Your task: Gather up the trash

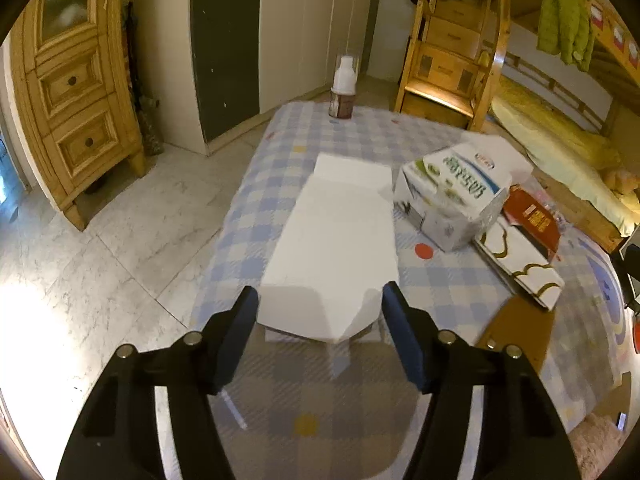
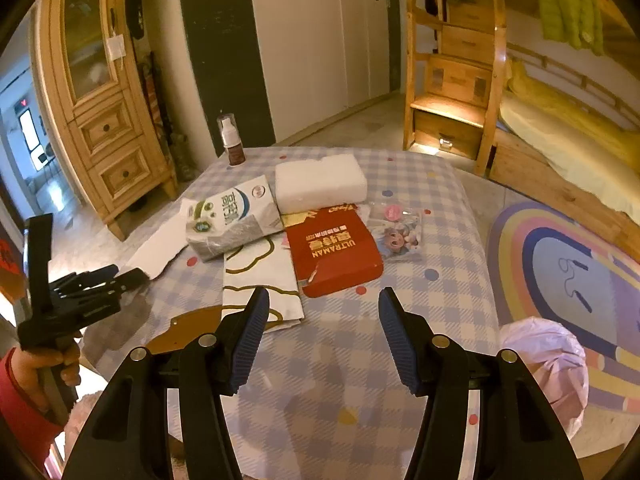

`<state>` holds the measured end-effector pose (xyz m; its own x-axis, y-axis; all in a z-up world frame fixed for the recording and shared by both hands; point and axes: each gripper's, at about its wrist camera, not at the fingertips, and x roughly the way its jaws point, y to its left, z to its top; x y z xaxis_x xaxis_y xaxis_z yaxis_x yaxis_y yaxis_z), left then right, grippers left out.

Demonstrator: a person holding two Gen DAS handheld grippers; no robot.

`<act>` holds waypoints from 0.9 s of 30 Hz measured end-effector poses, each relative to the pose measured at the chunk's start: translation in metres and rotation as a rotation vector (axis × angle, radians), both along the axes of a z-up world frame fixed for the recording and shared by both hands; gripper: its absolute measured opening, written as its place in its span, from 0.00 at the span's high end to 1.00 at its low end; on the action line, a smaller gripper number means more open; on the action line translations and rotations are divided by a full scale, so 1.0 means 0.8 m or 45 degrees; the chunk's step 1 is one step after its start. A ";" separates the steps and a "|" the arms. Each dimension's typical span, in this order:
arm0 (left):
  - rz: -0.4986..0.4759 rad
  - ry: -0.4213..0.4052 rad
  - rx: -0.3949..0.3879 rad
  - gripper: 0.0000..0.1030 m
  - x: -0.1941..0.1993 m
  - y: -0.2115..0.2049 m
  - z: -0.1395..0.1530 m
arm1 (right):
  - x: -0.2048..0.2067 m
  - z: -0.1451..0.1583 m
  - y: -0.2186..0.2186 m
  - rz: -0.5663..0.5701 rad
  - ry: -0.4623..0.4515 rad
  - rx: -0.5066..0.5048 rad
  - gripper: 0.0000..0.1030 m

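A flat white cardboard sheet (image 1: 340, 240) lies on the checked tablecloth (image 1: 312, 400); its near end sits between the open fingers of my left gripper (image 1: 320, 304), which does not grip it. In the right wrist view the sheet (image 2: 160, 248) is at the left, with the left gripper (image 2: 124, 276) at its near end. My right gripper (image 2: 324, 308) is open and empty above the cloth. Ahead of it lie a milk carton box (image 2: 232, 216), a white foam block (image 2: 320, 184), a red Ultraman box (image 2: 336, 252), a patterned paper piece (image 2: 260, 280) and a cartoon packet (image 2: 400, 232).
A pump bottle (image 2: 232, 140) stands at the table's far edge. A pink plastic bag (image 2: 548, 364) sits at the right of the table. A brown card piece (image 2: 188, 328) lies near the front. A wooden cabinet (image 2: 100, 112), a bunk bed (image 2: 560, 128) and a rainbow rug (image 2: 580, 280) surround the table.
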<state>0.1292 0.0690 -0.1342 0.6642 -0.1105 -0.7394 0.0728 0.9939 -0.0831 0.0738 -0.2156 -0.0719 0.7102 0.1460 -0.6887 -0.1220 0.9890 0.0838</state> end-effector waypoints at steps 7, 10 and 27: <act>0.046 -0.079 -0.026 0.40 -0.022 0.013 0.030 | -0.007 0.007 0.006 0.009 -0.012 0.003 0.44; 0.065 -0.120 -0.039 0.40 -0.030 0.016 0.047 | -0.010 0.009 0.007 0.008 -0.017 0.000 0.44; -0.088 -0.015 0.044 0.07 -0.030 -0.016 -0.001 | -0.016 -0.001 0.003 0.008 0.014 0.003 0.42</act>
